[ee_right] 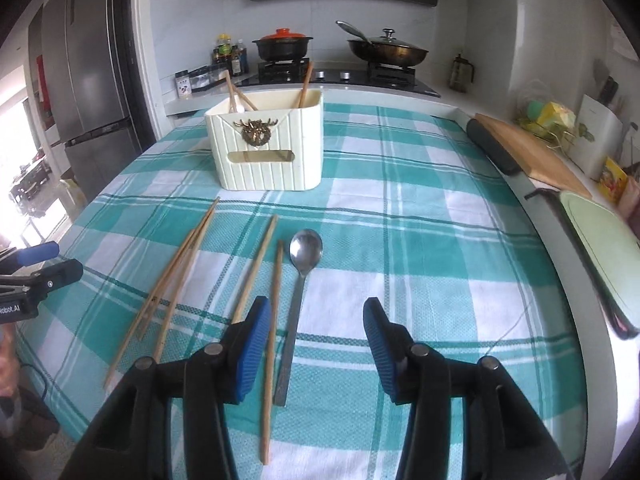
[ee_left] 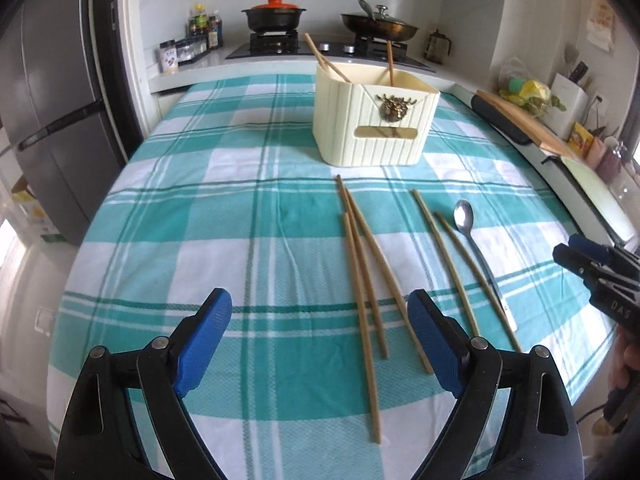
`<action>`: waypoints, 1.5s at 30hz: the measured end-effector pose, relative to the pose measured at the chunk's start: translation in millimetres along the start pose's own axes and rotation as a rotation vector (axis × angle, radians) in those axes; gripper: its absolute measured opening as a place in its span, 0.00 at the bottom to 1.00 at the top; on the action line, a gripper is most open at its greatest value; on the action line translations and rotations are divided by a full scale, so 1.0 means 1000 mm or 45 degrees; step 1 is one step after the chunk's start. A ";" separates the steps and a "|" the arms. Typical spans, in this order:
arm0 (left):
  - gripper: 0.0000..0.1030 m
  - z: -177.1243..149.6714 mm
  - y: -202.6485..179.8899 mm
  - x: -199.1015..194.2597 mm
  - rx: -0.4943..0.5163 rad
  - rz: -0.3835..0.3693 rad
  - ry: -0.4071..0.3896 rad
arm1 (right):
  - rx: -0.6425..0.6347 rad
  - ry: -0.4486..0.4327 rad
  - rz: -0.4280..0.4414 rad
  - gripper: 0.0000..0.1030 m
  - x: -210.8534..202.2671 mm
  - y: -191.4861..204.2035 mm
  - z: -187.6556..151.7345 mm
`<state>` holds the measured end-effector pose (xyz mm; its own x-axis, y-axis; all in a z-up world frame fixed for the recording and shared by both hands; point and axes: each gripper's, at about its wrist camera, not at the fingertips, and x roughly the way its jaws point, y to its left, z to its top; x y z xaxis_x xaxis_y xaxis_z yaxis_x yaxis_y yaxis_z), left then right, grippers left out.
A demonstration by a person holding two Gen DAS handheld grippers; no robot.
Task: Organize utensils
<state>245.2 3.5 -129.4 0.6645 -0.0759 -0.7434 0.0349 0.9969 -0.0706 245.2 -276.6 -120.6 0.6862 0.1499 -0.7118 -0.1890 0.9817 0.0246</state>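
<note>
Left wrist view shows five wooden chopsticks lying loose on a tabletop (ee_left: 200, 216) covered with a teal and white checked cloth. Three chopsticks (ee_left: 362, 276) lie close together near the middle, partly crossing one another. Two more chopsticks (ee_left: 452, 264) lie just to their right, and a metal spoon (ee_left: 466, 220) rests beside those, bowl end away from the camera.

Beyond them stands a cream ribbed utensil holder (ee_left: 376, 120) with a dark metal ornament on its front. A few chopsticks already stand inside it, leaning against its walls; the right wrist view also shows what looks like a pale spoon in there.

So the task appears partly done: some utensils are in the holder, while five chopsticks and the metal spoon remain to be put away.

The left gripper (ee_left: 320, 344) hovers above the cloth with its blue jaws wide apart and nothing between them; the group of three chopsticks lies just beyond its right jaw. The right gripper (ee_right: 318, 348) hangs over the spoon handle and one chopstick, jaws partly apart and clamped on nothing.

A stove with a black pot (ee_left: 274, 16) and a lidded pan (ee_left: 380, 24) sits behind the tabletop, with a cutting board (ee_left: 520, 120) off to the right.
</note>
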 end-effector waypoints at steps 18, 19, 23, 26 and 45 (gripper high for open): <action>0.88 -0.036 -0.021 0.013 -0.009 0.033 0.030 | -0.030 -0.062 -0.152 0.51 -0.009 0.012 -0.030; 0.88 -0.037 -0.020 0.013 -0.014 0.033 0.031 | -0.032 -0.064 -0.160 0.51 -0.008 0.012 -0.031; 0.88 -0.038 -0.016 0.016 -0.035 0.035 0.037 | -0.043 -0.071 -0.193 0.51 -0.005 0.012 -0.035; 0.88 -0.039 -0.014 0.018 -0.043 0.033 0.042 | -0.047 -0.065 -0.205 0.51 -0.003 0.012 -0.037; 0.88 -0.045 -0.007 0.032 -0.070 0.043 0.080 | -0.099 -0.048 -0.251 0.51 0.004 0.017 -0.040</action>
<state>232.7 -7.3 -182.1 0.6164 -0.0455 -0.7861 -0.0285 0.9964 -0.0800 216.6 -264.3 -151.5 0.7406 -0.0383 -0.6709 -0.1012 0.9806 -0.1677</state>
